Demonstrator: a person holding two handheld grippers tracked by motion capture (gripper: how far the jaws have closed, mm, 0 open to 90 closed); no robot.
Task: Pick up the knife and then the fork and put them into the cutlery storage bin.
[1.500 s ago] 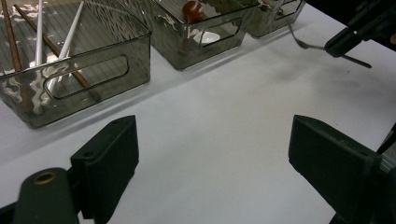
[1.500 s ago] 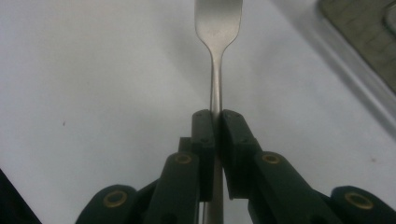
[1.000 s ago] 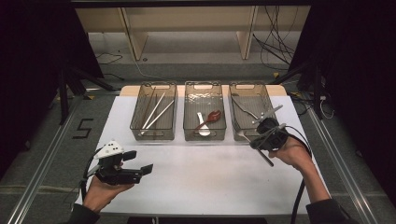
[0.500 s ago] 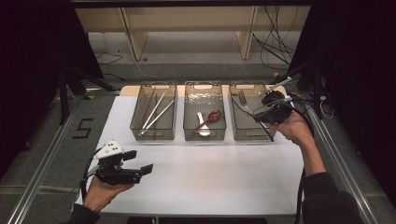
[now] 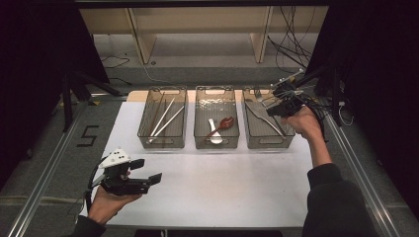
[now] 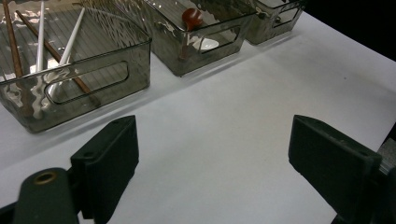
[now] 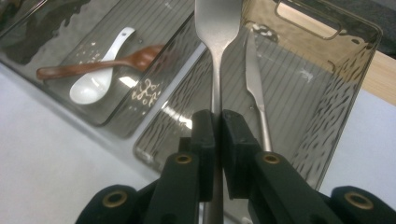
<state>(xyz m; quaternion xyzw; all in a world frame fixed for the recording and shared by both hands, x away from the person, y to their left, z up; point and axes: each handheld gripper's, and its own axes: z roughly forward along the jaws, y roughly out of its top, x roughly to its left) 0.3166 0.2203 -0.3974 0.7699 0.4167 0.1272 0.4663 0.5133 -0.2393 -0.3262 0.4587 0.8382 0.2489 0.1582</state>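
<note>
The right gripper (image 5: 277, 101) has travelled since a second ago: from the white table (image 5: 222, 192) just in front of the right-hand bin (image 5: 286, 140), near that bin's front right corner, up and away from the person, and now it hangs above the bin's far right part. The fork (image 7: 215, 56) comes along with it, pinched by the handle between the closed jaws, and it now sits over the bin, above the knife (image 7: 254, 88) lying inside. The person's right forearm (image 5: 321, 163) has stretched forward too, so more of the dark sleeve reaches along the bin's right side.
</note>
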